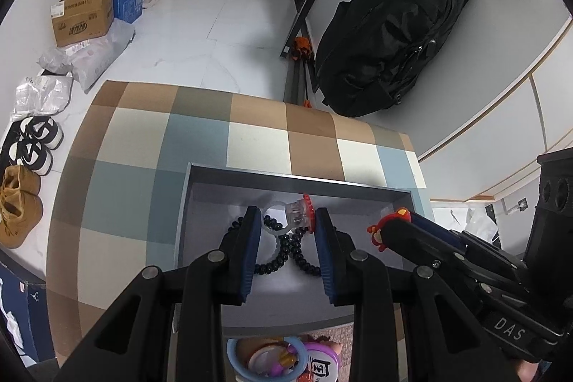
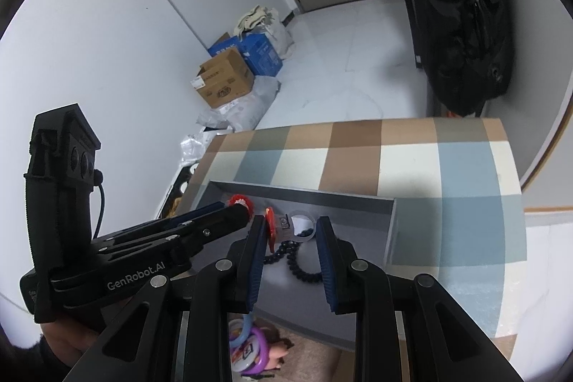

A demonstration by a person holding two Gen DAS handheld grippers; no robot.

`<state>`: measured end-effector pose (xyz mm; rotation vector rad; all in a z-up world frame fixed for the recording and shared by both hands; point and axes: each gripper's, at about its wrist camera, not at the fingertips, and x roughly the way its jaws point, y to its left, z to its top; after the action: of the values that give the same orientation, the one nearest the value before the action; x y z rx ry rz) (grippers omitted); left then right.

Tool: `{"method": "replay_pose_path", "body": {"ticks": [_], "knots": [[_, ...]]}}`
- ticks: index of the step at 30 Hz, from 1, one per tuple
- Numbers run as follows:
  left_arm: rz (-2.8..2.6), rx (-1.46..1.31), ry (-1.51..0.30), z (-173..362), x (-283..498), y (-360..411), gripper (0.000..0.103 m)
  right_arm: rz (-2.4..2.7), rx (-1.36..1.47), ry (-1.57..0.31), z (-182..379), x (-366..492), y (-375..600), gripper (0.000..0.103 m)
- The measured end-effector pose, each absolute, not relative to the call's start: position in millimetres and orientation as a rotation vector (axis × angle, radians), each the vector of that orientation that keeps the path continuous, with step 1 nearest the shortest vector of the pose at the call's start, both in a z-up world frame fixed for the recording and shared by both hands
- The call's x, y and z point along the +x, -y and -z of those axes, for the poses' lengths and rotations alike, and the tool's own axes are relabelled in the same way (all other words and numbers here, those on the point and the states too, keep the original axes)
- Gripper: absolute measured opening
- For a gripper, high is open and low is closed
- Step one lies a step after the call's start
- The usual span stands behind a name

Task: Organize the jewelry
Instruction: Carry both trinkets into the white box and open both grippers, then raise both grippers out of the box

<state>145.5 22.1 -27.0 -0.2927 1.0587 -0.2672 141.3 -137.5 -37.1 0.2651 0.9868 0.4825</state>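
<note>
An open grey box [image 1: 286,179] [image 2: 304,194] stands on the checkered tablecloth [image 1: 143,149], and a black bead bracelet [image 1: 286,249] [image 2: 297,264] lies inside it. Over the box, my left gripper [image 1: 286,213] [image 2: 243,206] is shut on a clear toy ring with a red flower top [image 1: 299,213] [image 2: 239,201]. Coming in from the right in the left wrist view, my right gripper [image 2: 290,221] [image 1: 397,217] is shut on a clear toy ring with a red cartoon figure [image 2: 301,224] [image 1: 379,233]. Both grippers point down into the box, side by side.
A heap of colourful plastic bangles and trinkets [image 1: 279,360] [image 2: 247,346] lies in front of the box. A black backpack [image 1: 386,31] hangs on the wall behind the table. Cardboard boxes [image 1: 86,13] and shoes [image 1: 32,142] sit on the floor at the left.
</note>
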Motion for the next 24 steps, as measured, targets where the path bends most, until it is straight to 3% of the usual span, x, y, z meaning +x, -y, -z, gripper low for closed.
{"method": "replay_pose_path", "body": {"ticks": [8,9,11,12,14,16,19,24], "knots": [[0.298,-0.31,-1.035,23.2,144.4,-19.7,0.028,-0.462,0.303,-1.003,42.2,143.5,144.2,0.029],[0.295,-0.302,-1.037,22.2,144.1,-19.0,0.03,-0.458,0.308,-0.996,41.0,143.2,145.9,0.031],[0.303,-0.31,-1.03,21.2,143.4,-19.4,0.044,-0.455,0.321,-0.984,37.8,142.0,149.8,0.043],[0.306,-0.317,-1.024,20.2,142.8,-20.0,0.048,-0.452,0.333,-0.973,36.0,141.1,152.3,0.055],[0.305,-0.329,-1.002,17.1,140.6,-21.9,0.056,-0.46,0.361,-0.944,30.4,137.8,158.3,0.057],[0.273,-0.306,-0.998,14.6,138.7,-22.3,0.057,-0.456,0.364,-0.921,24.6,134.8,162.3,0.059],[0.251,-0.23,-0.966,8.3,132.0,-18.9,0.057,-0.452,0.363,-0.893,19.1,131.0,166.2,0.072],[0.248,-0.182,-0.945,5.0,123.7,-14.7,0.059,-0.446,0.358,-0.879,17.0,124.6,171.3,0.077]]}}
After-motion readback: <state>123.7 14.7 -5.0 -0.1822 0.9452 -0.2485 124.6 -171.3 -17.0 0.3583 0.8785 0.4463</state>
